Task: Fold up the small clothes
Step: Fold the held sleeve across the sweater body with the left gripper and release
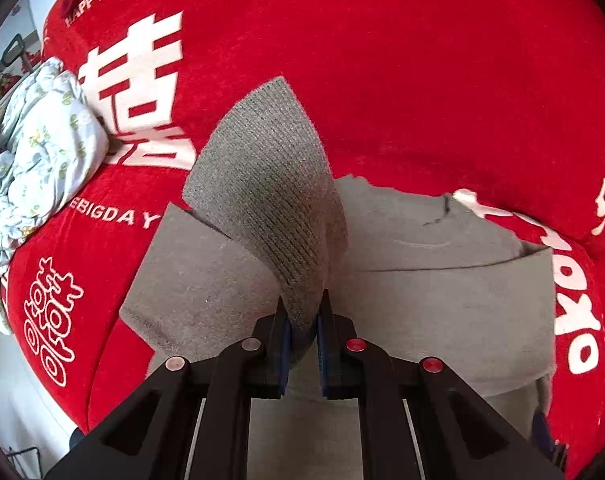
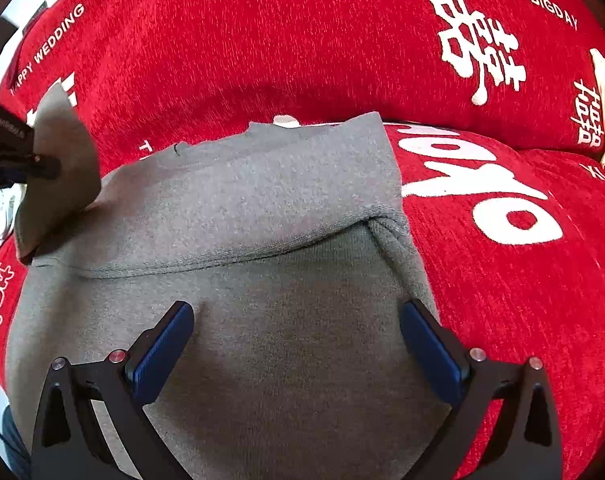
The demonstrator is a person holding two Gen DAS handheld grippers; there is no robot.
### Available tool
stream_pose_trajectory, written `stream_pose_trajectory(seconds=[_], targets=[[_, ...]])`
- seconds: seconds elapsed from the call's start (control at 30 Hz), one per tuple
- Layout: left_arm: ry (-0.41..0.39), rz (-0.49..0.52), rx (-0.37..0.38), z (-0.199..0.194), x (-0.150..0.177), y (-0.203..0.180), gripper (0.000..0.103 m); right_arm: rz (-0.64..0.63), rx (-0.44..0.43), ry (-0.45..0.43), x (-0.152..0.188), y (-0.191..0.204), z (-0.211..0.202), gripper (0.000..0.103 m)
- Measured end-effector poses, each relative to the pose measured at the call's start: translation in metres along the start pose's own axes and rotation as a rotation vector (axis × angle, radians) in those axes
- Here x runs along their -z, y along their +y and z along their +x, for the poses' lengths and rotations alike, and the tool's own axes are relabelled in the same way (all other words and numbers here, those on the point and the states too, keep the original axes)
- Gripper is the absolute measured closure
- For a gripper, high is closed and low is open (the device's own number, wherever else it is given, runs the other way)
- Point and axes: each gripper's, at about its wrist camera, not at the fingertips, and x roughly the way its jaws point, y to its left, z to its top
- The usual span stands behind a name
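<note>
Folding looks to be partway along: the grey sweater point(image 2: 262, 208) is laid flat on the red wedding-print cover point(image 2: 262, 48), collar end away from the cameras, and its right side is already doubled in, which is probably why that edge reads as a thick rolled ridge point(image 2: 390, 232) in the right wrist view.

The ribbed cuff point(image 1: 270, 200) of the sleeve on the left side is pinched by the left gripper point(image 1: 302, 320), jaws squeezed nearly together with just the knit between the blue pads. The sleeve is held up off the body rather than dragged, so it can presumably be swung across and dropped onto the torso without the layers underneath being rumpled. That the rib band was chosen makes sense too; it's the stiffest bit and shouldn't stretch or slip out.

The right gripper point(image 2: 298, 344) is kept low over the hem end of the sweater, jaws spread wide with nothing between them. Whether the cloth is actually touched can't be told. It's likely parked there to pin the body down while the sleeve is carried over.

A floral bundle of cloth point(image 1: 42, 152) is left off to the left side, well apart from the sweater.
</note>
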Motion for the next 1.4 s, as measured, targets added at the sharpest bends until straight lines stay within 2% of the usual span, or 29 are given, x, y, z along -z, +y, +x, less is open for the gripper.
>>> stream_pose_trajectory(seconds=[0.53,0.67,0.8,1.03,1.4], targets=[[-0.020,0.110,0.101,-0.019,-0.004,-0.066,0.091,0.013,-0.033,-0.006,0.003,0.000,-0.009,0.000],[-0.014,0.136,0.125,-0.019,-0.001,-0.078,0.091,-0.020,-0.005,-0.025,0.012,0.004,-0.020,0.000],[0.007,0.161,0.151,-0.014,0.004,-0.092,0.091,-0.041,0.037,-0.026,0.022,-0.001,-0.027,0.000],[0.041,0.219,0.171,-0.002,0.020,-0.122,0.091,0.018,0.025,-0.035,0.029,-0.023,-0.032,0.000],[0.078,0.244,0.213,0.021,0.035,-0.139,0.091,-0.015,0.062,-0.046,0.032,-0.018,-0.031,0.000]])
